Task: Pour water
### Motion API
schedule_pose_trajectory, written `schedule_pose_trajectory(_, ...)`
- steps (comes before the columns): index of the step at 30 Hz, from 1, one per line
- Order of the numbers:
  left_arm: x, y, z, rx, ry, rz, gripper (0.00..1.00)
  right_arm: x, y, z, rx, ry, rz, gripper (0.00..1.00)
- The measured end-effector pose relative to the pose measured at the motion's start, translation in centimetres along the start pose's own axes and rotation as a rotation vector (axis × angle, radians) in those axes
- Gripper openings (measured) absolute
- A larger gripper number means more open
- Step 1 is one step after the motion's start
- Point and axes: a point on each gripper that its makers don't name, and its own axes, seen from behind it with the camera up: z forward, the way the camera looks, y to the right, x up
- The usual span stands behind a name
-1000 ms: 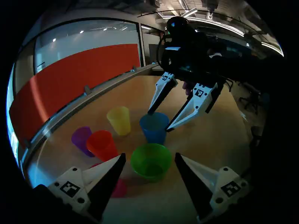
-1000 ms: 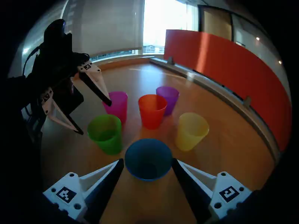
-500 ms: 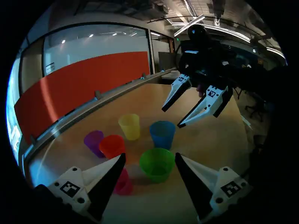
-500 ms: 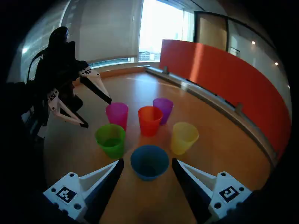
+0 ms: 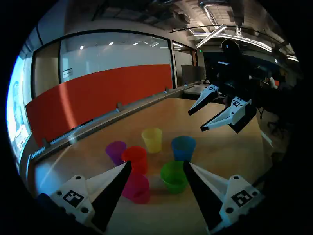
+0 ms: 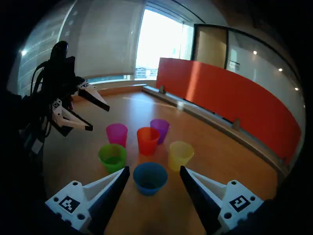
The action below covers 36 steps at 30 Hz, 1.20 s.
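Several plastic cups stand grouped on the wooden table (image 5: 219, 149). In the left gripper view the green cup (image 5: 174, 177) and magenta cup (image 5: 137, 187) are nearest, then the red cup (image 5: 135, 158), purple cup (image 5: 116, 151), yellow cup (image 5: 152, 139) and blue cup (image 5: 183, 148). My left gripper (image 5: 156, 168) is open above the near cups. The right gripper (image 5: 197, 120) hangs open beyond the blue cup. In the right gripper view my right gripper (image 6: 154, 172) is open over the blue cup (image 6: 150, 178), and the green cup (image 6: 112, 156) holds some liquid. The left gripper (image 6: 98, 117) is open at the left.
An orange wall panel (image 5: 98, 92) and a metal rail (image 5: 101, 121) run along the table's far edge. A bright window (image 6: 158, 47) lies behind the table in the right gripper view. Bare tabletop (image 6: 234, 164) spreads around the cups. Office chairs (image 5: 274, 121) stand off the table's end.
Both grippers have pulled back and risen from the cups, which look smaller and farther away. Both stayed open and empty; the cups have not moved.
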Motion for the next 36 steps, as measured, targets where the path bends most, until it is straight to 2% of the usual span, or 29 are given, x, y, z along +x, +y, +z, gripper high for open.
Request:
schedule_pose_trajectory(15, 0.8, -3.4, -2.2, 0.157, 0.069, -0.055, 0.98, 2.3, 1.5, -2.0, -0.152, 0.134, 0.062, 1.0)
schedule_pose_trajectory(23, 1.6, -5.2, -3.7, 0.24, 0.127, -0.095, 0.98, 3.0, 2.4, -3.0, -0.232, 0.193, 0.098, 1.0)
schedule_pose_trajectory(30, 1.9, -7.0, -5.2, 0.349, 0.157, -0.093, 0.98, 3.7, 3.9, -4.0, -0.329, 0.253, 0.132, 1.0)
schedule_pose_trajectory(36, 2.2, -8.5, -6.5, 0.441, 0.205, -0.131, 0.98, 4.0, 5.5, -5.2, -0.431, 0.307, 0.158, 1.0)
